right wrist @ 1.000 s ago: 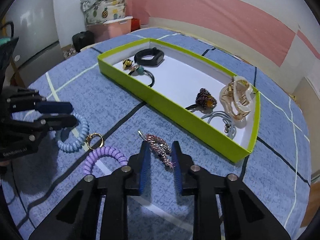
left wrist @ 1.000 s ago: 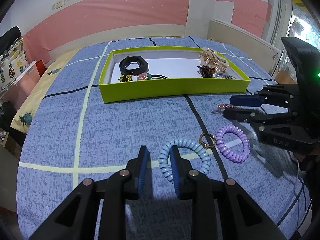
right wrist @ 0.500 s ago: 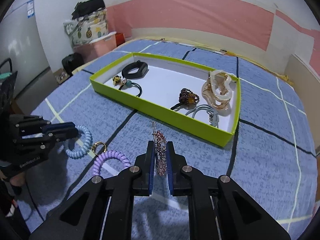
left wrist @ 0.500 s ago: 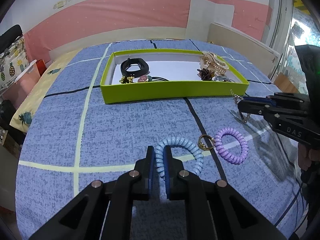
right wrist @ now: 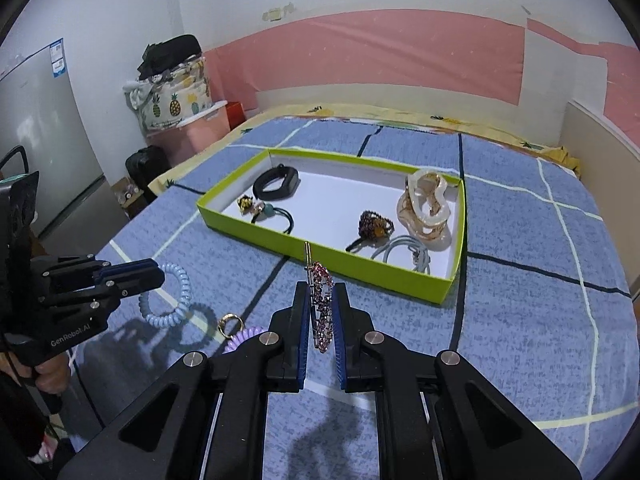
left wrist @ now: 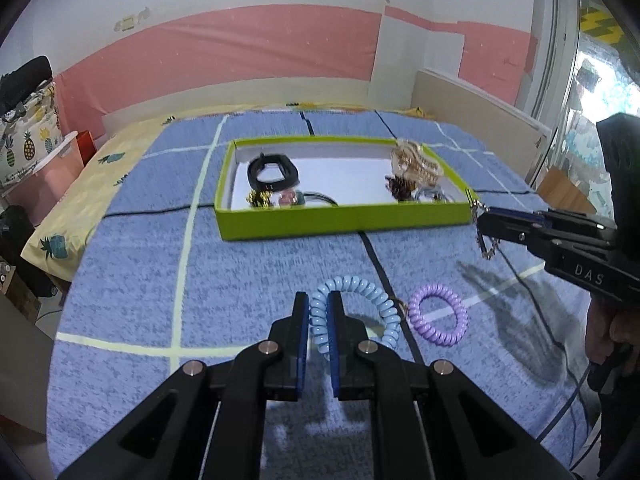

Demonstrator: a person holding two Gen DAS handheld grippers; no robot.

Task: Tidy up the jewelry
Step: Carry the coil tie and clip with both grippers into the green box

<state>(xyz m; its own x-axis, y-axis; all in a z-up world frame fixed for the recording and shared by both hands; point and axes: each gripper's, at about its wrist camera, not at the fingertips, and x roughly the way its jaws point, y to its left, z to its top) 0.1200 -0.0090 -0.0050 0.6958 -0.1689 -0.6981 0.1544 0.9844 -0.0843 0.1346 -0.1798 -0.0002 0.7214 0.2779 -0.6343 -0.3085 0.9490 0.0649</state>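
My left gripper [left wrist: 319, 308] is shut on a light blue spiral hair tie [left wrist: 368, 292] and holds it above the blue bedcover; it also shows in the right wrist view [right wrist: 176, 300]. My right gripper [right wrist: 322, 300] is shut on a pink rhinestone hair clip [right wrist: 323, 308], held upright above the bedcover in front of the green tray [right wrist: 320, 250]. The tray [left wrist: 344, 222] holds a black band [right wrist: 277, 184], a beige claw clip [right wrist: 426, 208] and several other hair pieces. A purple spiral hair tie [left wrist: 438, 315] and a gold ring [right wrist: 231, 325] lie on the bedcover.
The bedcover [left wrist: 140, 280] is blue with pale and black lines. A pineapple-print bag on a pink box [right wrist: 176, 104] and a grey fridge [right wrist: 44, 152] stand left of the bed. A headboard panel [left wrist: 476, 108] runs along the bed's far right edge.
Both grippers closed on their items and lifted them off the bedcover: the left on the blue spiral tie, the right on the rhinestone clip. Both now sit higher.
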